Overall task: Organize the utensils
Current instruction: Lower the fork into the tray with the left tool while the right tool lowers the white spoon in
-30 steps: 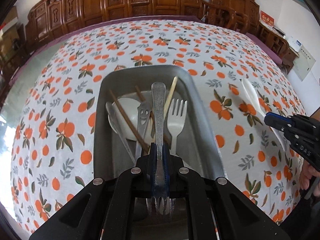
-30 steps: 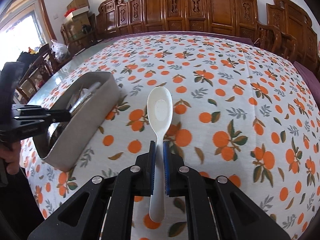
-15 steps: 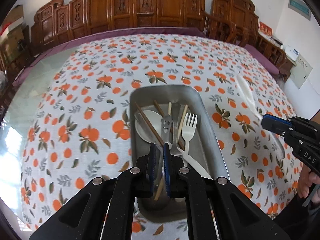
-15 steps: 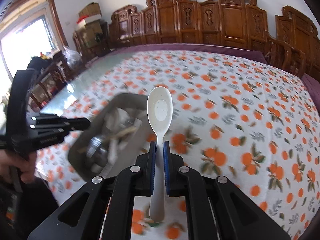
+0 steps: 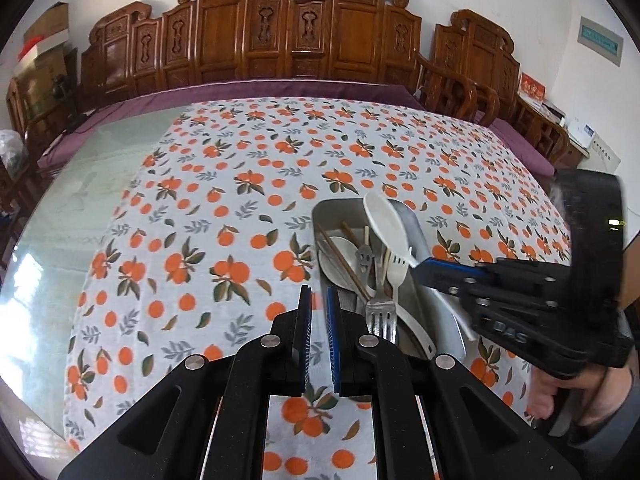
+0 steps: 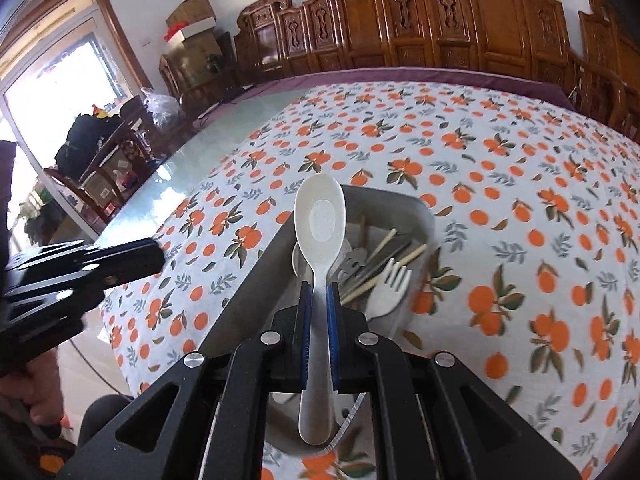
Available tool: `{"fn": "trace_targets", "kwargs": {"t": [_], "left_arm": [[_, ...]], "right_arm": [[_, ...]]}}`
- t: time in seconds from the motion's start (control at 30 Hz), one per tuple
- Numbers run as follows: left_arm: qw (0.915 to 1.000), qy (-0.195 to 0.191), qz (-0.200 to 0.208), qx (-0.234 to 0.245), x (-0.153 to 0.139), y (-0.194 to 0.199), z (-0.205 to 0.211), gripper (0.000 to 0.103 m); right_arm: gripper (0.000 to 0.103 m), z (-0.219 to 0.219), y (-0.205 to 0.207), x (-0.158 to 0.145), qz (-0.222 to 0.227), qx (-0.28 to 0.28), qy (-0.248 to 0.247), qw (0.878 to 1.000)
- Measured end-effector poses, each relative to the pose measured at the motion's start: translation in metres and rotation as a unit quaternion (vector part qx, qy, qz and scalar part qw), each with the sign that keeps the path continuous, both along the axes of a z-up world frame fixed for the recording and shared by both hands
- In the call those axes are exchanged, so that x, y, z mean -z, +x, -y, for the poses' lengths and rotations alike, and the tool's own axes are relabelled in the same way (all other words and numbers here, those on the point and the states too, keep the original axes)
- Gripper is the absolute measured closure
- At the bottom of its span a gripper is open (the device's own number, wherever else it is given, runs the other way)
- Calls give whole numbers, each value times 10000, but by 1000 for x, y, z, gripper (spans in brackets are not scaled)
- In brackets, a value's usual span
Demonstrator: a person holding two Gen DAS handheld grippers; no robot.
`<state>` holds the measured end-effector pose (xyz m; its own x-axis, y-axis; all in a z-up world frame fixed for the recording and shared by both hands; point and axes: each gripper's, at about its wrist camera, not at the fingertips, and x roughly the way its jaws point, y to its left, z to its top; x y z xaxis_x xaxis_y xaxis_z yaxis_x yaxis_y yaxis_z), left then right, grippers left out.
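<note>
The right gripper [image 6: 318, 300] is clamped on the handle of a white spoon [image 6: 320, 224], whose bowl points to 12 o'clock and hangs above a metal tray [image 6: 248, 300]. In the left wrist view the same spoon [image 5: 386, 226] slants over the tray [image 5: 418, 232], with the right gripper [image 5: 426, 270] coming in from 3 o'clock. The left gripper [image 5: 318, 308] holds nothing; its blue pads sit a little apart over the tablecloth [image 5: 200, 240], just beside the tray's 9 o'clock wall. In the tray lie a metal fork [image 5: 382, 314], a white fork [image 5: 398, 268], a smiley-face utensil [image 5: 363, 258], brown chopsticks [image 5: 340, 258] and another white spoon [image 5: 340, 260], overlapping each other. The tablecloth, printed with oranges, covers part of a glass-topped table [image 5: 80, 184]. Carved wooden chairs [image 5: 280, 36] stand at 12 o'clock beyond it.
</note>
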<state>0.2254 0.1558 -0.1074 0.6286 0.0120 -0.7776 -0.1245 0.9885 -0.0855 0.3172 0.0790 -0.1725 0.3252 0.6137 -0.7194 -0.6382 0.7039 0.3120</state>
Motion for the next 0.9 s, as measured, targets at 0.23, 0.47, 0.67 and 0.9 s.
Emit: {"fn": "trace_targets", "kwargs": {"t": [0.23,0.47,0.67,0.9], "left_arm": [[10000,-15,42,-63,-3,-9,-9,97],[9999,-12,99,-50,-7,-13,-8,96],[9997,14,237,10,-18,-20,6,89],[9978,116,636,159,-46,-38,32,55]], "right_arm": [[94,-20,6,15,-123,53,-175,9998],[92,-15,3,15,-17,77,-165,9998],[92,8,-16,-17,366,52,-58,9993],[90,58,-47,-64,844,285,119,9960]]}}
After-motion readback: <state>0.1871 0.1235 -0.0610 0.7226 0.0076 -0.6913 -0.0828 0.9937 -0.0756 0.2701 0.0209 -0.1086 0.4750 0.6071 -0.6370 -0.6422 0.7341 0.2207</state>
